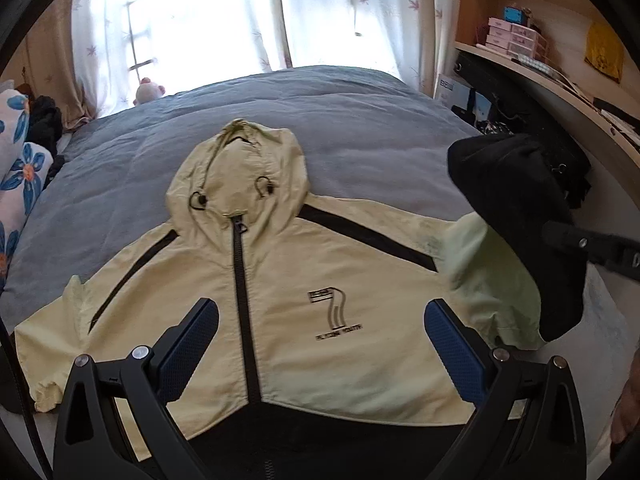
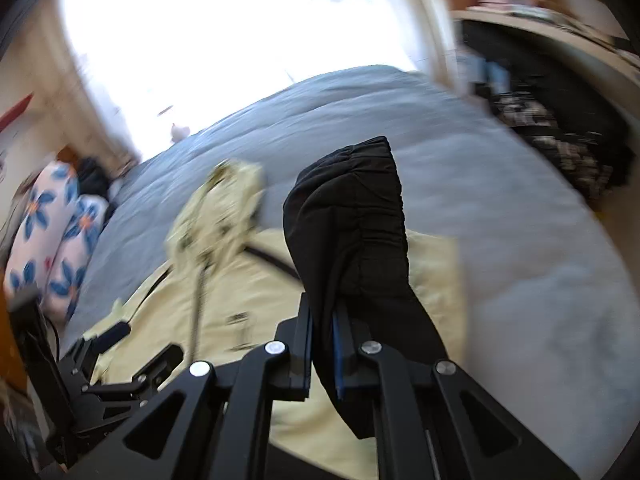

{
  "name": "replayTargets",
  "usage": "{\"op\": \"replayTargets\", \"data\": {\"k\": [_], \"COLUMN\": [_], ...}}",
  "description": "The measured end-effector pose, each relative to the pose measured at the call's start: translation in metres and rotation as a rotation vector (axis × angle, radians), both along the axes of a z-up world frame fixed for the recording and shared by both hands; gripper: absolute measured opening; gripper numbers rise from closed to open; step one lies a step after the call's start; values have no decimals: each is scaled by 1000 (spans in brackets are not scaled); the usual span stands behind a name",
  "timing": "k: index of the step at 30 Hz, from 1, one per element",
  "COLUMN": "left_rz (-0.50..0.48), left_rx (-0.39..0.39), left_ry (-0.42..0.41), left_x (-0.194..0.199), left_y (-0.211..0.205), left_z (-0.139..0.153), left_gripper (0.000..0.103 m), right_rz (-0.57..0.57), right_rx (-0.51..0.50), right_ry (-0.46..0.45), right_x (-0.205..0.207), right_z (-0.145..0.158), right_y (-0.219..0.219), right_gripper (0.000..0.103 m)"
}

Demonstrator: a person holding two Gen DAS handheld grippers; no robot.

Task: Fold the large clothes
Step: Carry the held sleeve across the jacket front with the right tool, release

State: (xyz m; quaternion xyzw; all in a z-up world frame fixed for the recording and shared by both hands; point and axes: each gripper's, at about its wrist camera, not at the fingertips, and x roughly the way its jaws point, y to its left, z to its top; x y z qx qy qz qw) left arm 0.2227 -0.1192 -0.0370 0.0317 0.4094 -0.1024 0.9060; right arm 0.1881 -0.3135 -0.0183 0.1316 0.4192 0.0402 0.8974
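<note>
From my feed, L to R: two floral pillows (image 1: 16, 160) at the bed's left edge, then open grey bedspread (image 1: 360, 132) w/ plenty of free room beyond the hood. One pale-yellow hooded jacket (image 1: 288, 280) lies flat, front up, zipped, black seams, thin crinkly shell. My left hand-held gripper (image 1: 322, 344) hangs over its chest, jaws spread wide, blue textured pads, nothing between them. Right hand-held gripper (image 2: 322, 344) is clamped on the black elastic cuff (image 2: 352, 216) of the jacket's sleeve, lifted off the bed. Shelves (image 1: 520, 32) crowd the right edge.
</note>
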Motion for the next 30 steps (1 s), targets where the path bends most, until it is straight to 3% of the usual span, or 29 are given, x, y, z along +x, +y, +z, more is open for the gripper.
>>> {"op": "replayTargets", "data": {"k": [5, 8, 10, 12, 14, 19, 24, 30], "left_rz": [50, 64, 67, 64, 59, 41, 6, -45], "left_rx": [8, 6, 4, -1, -8, -45, -142, -242], "left_ry": [10, 31, 40, 50, 57, 104, 182, 304], "left_x": [-3, -4, -6, -6, -6, -9, -12, -11], "left_y": [47, 63, 68, 70, 71, 69, 66, 49], "left_z": [-10, -20, -26, -31, -34, -44, -57, -87], "left_gripper": [102, 102, 102, 102, 102, 102, 102, 102], "right_rz": [65, 75, 63, 48, 29, 31, 12, -27], "right_rx": [-20, -26, -29, -48, -72, -39, -75, -33], "right_ry": [74, 112, 122, 123, 120, 94, 36, 52], "right_x": [12, -1, -7, -13, -22, -45, -81, -105], "right_z": [-52, -81, -94, -105, -110, -105, -91, -98], "right_y": [76, 103, 111, 117, 119, 119, 114, 97], "right_gripper": [12, 17, 27, 47, 54, 55, 55, 55]}}
